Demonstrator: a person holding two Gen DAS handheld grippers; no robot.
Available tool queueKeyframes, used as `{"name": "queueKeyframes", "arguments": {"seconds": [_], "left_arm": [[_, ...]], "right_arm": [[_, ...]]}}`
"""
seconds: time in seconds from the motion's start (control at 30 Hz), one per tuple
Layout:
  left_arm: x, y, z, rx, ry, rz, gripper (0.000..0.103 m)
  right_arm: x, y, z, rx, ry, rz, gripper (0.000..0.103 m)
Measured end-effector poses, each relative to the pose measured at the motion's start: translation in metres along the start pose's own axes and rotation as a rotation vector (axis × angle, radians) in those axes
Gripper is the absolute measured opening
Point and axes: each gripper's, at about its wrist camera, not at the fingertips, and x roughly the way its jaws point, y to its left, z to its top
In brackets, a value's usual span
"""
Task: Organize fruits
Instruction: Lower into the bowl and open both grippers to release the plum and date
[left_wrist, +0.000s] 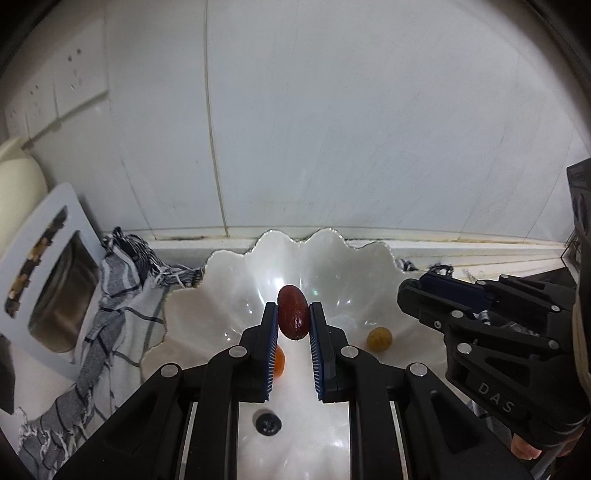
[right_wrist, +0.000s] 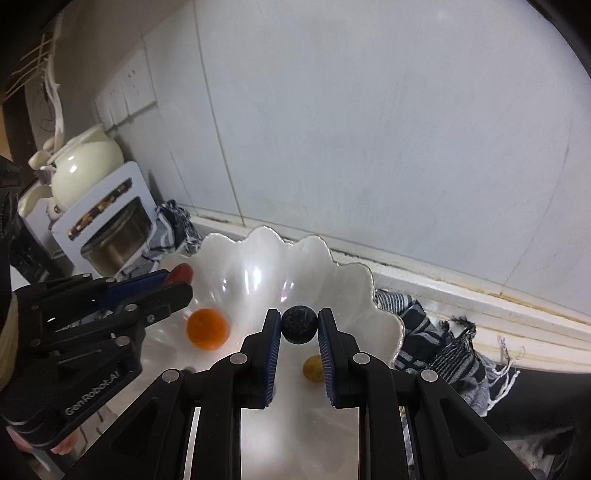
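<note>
1. The left gripper (left_wrist: 293, 315) has its jaws clamped on a reddish-brown oval fruit (left_wrist: 293, 312), held above the scalloped white bowl (left_wrist: 229, 269).
2. The right gripper (right_wrist: 299, 325) has its jaws closed around a small dark round fruit (right_wrist: 299, 324), also over the bowl.
3. Inside the bowl lie an orange fruit (right_wrist: 206, 328) and a small yellow fruit (left_wrist: 379, 339), apart from each other.
4. A checked cloth (left_wrist: 122, 280) is bunched around the bowl on the desk.
5. Left of the cloth stand a white toaster oven (right_wrist: 110, 229) and a cream teapot (right_wrist: 85, 166); a tiled wall (left_wrist: 369, 129) rises just behind the bowl.
</note>
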Motion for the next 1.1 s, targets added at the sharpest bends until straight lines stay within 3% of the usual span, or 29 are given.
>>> {"name": "queueKeyframes", "arguments": {"seconds": [0.3,0.5,0.57,0.93,1.1], "left_arm": [[0.024,-0.004,0.002,0.012,0.054,0.015,0.020],[0.018,-0.004,0.001,0.015,0.046,0.033,0.038],[0.014,-0.004,0.000,0.015,0.038,0.044,0.043],[-0.033,-0.004,-0.012,0.023,-0.030,0.106,0.057],[-0.066,-0.002,-0.019,0.014,-0.086,0.113,0.061]], "right_arm": [[0.023,-0.012,0.000,0.024,0.068,-0.012,0.023],[0.028,-0.017,0.000,0.043,0.085,-0.021,0.027],[0.026,-0.018,-0.001,0.048,0.079,-0.026,0.033],[-0.014,-0.009,-0.011,0.032,0.003,-0.066,0.033],[-0.046,0.002,-0.019,0.025,-0.058,-0.086,0.042]]}}
